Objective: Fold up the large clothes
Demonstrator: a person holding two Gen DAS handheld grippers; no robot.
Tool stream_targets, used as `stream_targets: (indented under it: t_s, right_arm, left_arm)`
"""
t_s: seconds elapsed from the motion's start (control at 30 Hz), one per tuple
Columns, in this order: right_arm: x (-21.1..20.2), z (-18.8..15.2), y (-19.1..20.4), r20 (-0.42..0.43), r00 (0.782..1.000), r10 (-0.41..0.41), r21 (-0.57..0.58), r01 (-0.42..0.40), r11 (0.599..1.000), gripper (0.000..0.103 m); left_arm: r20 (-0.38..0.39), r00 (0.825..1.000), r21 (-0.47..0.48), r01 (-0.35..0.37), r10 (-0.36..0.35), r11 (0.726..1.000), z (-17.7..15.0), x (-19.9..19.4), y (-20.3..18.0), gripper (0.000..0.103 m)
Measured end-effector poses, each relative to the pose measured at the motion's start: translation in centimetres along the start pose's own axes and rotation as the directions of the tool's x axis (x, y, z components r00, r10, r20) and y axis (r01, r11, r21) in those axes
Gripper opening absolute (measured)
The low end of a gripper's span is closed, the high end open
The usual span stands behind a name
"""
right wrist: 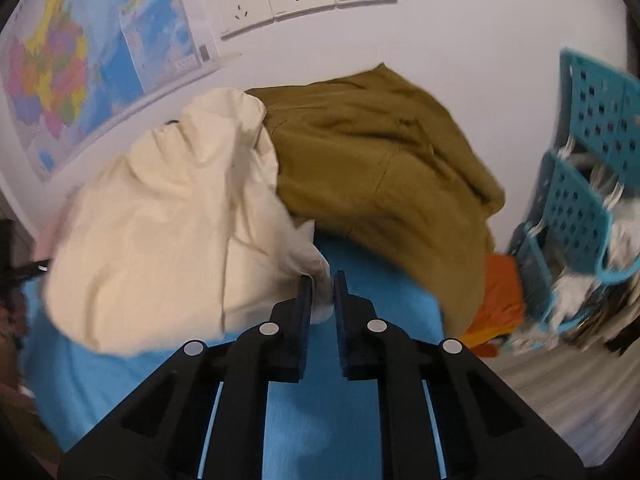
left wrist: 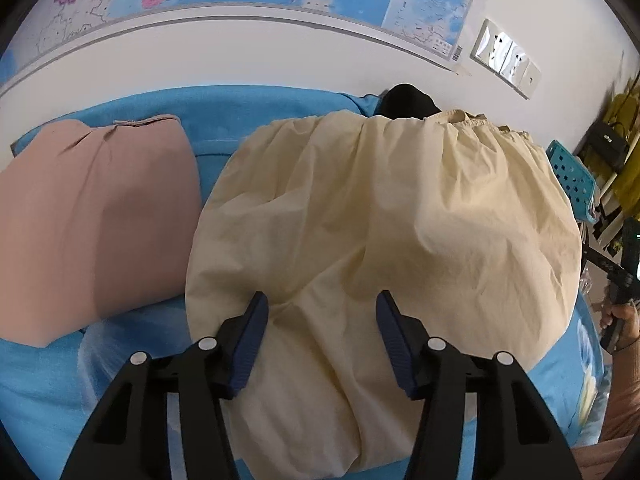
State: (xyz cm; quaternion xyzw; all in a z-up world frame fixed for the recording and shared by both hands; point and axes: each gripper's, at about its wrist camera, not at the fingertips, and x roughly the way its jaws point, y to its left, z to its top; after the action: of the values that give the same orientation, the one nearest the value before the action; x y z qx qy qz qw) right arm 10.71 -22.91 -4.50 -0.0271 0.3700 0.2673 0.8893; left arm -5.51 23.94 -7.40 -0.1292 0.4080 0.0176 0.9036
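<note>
Right tool (right wrist: pixel 323 280) clamped on cream garment's (right wrist: pixel 160 216) edge

The left gripper (left wrist: pixel 322 304) is black angular plastic with cut-out windows, round silver pivot pins at the joints, and dark blue ribbed pads on its fingers (left wrist: pixel 252 328). The right gripper (right wrist: pixel 323 280) has the same black frame, silver pins and dark pads.

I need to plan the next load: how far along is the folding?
Done: a pink garment lies folded on the blue bed. In hand: the cream garment, its corner pinched by the right gripper; the left gripper is open over it. Left: the olive garment, still crumpled.
</note>
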Motion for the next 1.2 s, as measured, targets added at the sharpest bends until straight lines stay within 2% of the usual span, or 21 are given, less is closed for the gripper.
stream_targets:
  t_s: [0.03, 0.07, 0.1, 0.2, 0.33, 0.4, 0.43, 0.47, 0.53, 0.63, 0.7, 0.77, 0.8, 0.83, 0.9, 0.93, 0.97, 1.03, 1.1, 1.13, 1.2]
  right_arm:
    - [0.6, -0.1, 0.8, 0.0, 0.998, -0.056, -0.045, 0.056, 0.997, 0.016]
    - [1.3, 0.0, 1.4, -0.003, 0.994, -0.105, -0.084, 0.104, 0.991, 0.025]
    - [2.1, -0.1, 1.5, -0.019, 0.992, -0.127, -0.091, 0.125, 0.988, 0.025]
    - [1.7, 0.4, 0.4, -0.018, 0.996, -0.089, -0.012, 0.088, 0.996, 0.023]
    - [-1.0, 0.8, 0.2, 0.026, 0.996, -0.083, 0.014, 0.083, 0.996, 0.027]
    - [-2.4, 1.0, -0.1, 0.07, 0.994, -0.087, 0.045, 0.084, 0.995, 0.045]
    - [-3.0, 1.0, -0.5, 0.089, 0.995, -0.045, 0.084, 0.038, 0.996, 0.06]
    - [-3.1, 1.0, -0.8, 0.103, 0.995, -0.005, 0.115, -0.006, 0.993, 0.062]
    - [-3.0, 0.4, -0.3, 0.099, 0.983, 0.157, 0.123, -0.168, 0.978, 0.06]
    - [-1.1, -0.3, 2.1, 0.027, 0.99, 0.135, 0.022, -0.136, 0.99, 0.06]
    - [1.0, -0.6, 2.7, -0.02, 0.993, 0.112, 0.002, -0.112, 0.994, 0.049]
    - [1.9, -0.4, 1.9, -0.028, 0.985, 0.17, 0.05, -0.169, 0.984, 0.022]
    - [1.6, 0.0, 0.9, 0.001, 0.982, 0.19, 0.095, -0.189, 0.977, 0.016]
    - [1.2, 0.3, 0.4, 0.021, 0.98, 0.199, 0.114, -0.2, 0.973, 0.013]
    - [1.0, 0.6, -0.6, 0.052, 0.982, 0.179, 0.16, -0.185, 0.97, 0.012]
    - [1.6, 0.5, -0.8, 0.037, 0.985, 0.171, 0.178, -0.175, 0.968, 0.012]
    - [2.4, 0.3, -0.7, 0.009, 0.988, 0.154, 0.181, -0.153, 0.972, 0.016]
    - [3.2, -0.1, 0.3, -0.053, 0.993, 0.109, 0.129, -0.102, 0.986, 0.017]
    - [1.7, 0.4, 0.8, -0.022, 0.996, 0.084, 0.119, -0.081, 0.99, 0.018]
    - [0.4, 0.7, 0.7, 0.021, 0.994, 0.106, 0.14, -0.108, 0.984, 0.025]
    - [-0.9, 0.8, 0.3, 0.072, 0.991, 0.115, 0.151, -0.125, 0.981, 0.054]
  left_arm:
    - [0.001, 1.0, 0.002, -0.002, 0.002, 1.0, 0.0, 0.0, -0.1, 0.054]
    - [0.0, 1.0, 0.005, -0.008, 0.008, 1.0, -0.1, 0.1, -0.1, 0.054]
    - [0.0, 1.0, 0.004, -0.01, 0.01, 1.0, -0.2, 0.0, -0.1, 0.054]
    - [0.005, 1.0, -0.006, -0.009, 0.009, 1.0, -0.5, -0.9, -0.1, 0.055]
    - [0.063, 0.998, -0.026, 0.028, -0.026, 0.999, -1.5, -4.0, 0.5, 0.082]
    - [0.074, 0.997, -0.046, 0.02, -0.017, 0.999, -2.2, -5.1, 1.2, 0.086]
    - [0.067, 0.998, -0.057, 0.024, -0.02, 0.998, -2.6, -5.3, 1.6, 0.087]
    - [0.053, 0.998, -0.075, 0.023, -0.019, 0.997, -3.1, -5.3, 2.1, 0.089]
    - [0.017, 1.0, -0.102, 0.016, -0.014, 0.995, -3.9, -4.6, 2.8, 0.09]
    - [-0.037, 0.998, -0.125, 0.046, -0.051, 0.991, -4.8, -3.3, 3.3, 0.09]
    - [-0.05, 0.997, -0.107, 0.057, -0.063, 0.993, -5.3, -2.5, 2.9, 0.09]
    - [-0.041, 0.998, -0.095, 0.046, -0.05, 0.994, -5.5, -2.1, 2.6, 0.081]
    - [-0.036, 0.998, -0.096, 0.043, -0.047, 0.994, -5.4, -2.0, 2.5, 0.078]
    - [-0.037, 0.998, -0.101, 0.053, -0.057, 0.993, -5.3, -1.9, 2.5, 0.07]
    - [-0.043, 0.997, -0.103, 0.054, -0.058, 0.993, -5.1, -1.7, 2.5, 0.07]
    - [-0.045, 0.997, -0.102, 0.051, -0.056, 0.993, -5.0, -1.7, 2.5, 0.07]
    - [-0.048, 0.998, -0.098, 0.044, -0.049, 0.994, -5.0, -1.6, 2.4, 0.072]
    - [-0.05, 0.998, -0.102, 0.04, -0.045, 0.994, -4.8, -1.5, 2.3, 0.073]
    - [-0.051, 0.997, -0.106, 0.05, -0.055, 0.993, -4.9, -1.7, 2.3, 0.076]
    - [-0.055, 0.996, -0.11, 0.06, -0.067, 0.992, -5.0, -1.7, 2.4, 0.08]
    - [-0.054, 0.995, -0.116, 0.082, -0.089, 0.99, -5.1, -1.8, 2.4, 0.086]
